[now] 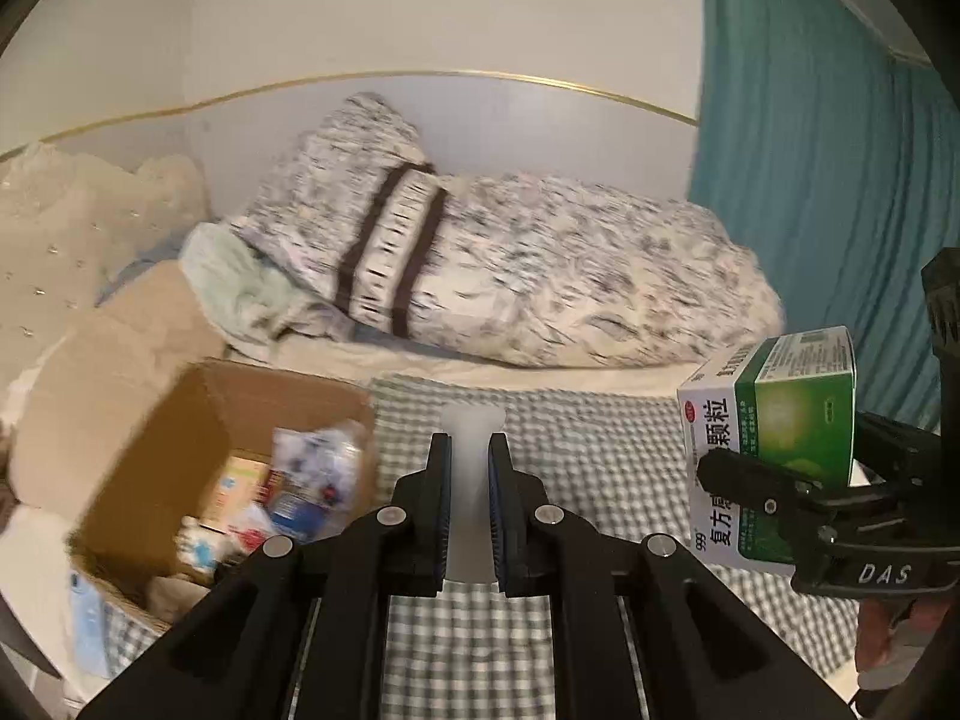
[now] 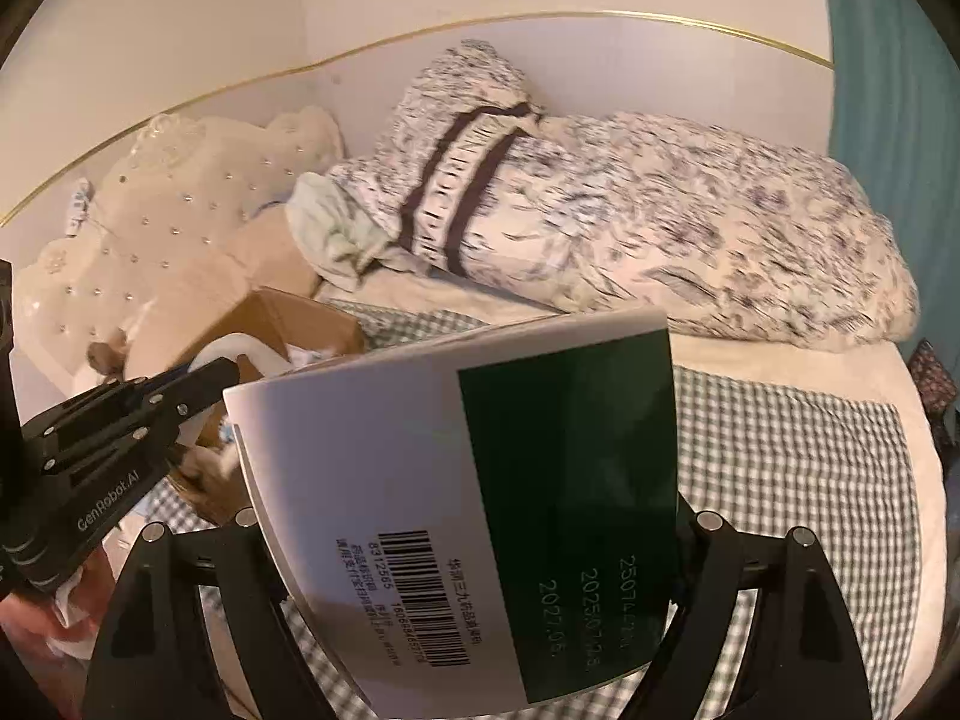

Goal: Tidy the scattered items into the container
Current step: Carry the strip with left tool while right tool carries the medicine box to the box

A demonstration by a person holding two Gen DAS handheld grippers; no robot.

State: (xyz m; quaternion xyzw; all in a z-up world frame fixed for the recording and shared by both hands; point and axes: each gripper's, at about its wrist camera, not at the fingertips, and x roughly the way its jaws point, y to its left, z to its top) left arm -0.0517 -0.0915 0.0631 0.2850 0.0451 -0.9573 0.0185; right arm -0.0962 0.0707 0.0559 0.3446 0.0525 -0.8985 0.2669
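A: Nearest in the left wrist view?

B: The left gripper (image 1: pixel 470 504), jaws clenched on a translucent white plastic tube (image 1: pixel 467 492) that stands upright between the blue pads, its flared top poking out above them.

A: And the other hand?

B: The right gripper (image 1: pixel 774 480) sits at three o'clock in that view, jaws grasping a green-and-white medicine box (image 1: pixel 774 420) across its width. In the right wrist view the same box fills the centre, barcode face towards the lens, tilted, held up off the bed.

A: Where is the container?

B: A cardboard box (image 1: pixel 198 420) at eight o'clock from the left gripper, flaps open, resting on the green checked sheet (image 1: pixel 600 450). Packets and a crumpled wrapper lie inside; they are too blurred to name. From the right wrist it shows at ten o'clock, partly behind the left gripper, which reaches in from nine o'clock.

A: Are either of the held things over it?

B: No. The tube is just beside its right edge, the medicine box well apart to the right.

A: Further back?

B: A rolled floral quilt (image 1: pixel 540 276) with brown stripes across twelve o'clock, a pale green cloth (image 1: pixel 240 282) tucked at its left end, a cream studded headboard (image 2: pixel 150 228) at ten o'clock, then a teal curtain (image 1: pixel 810 120) at two o'clock.
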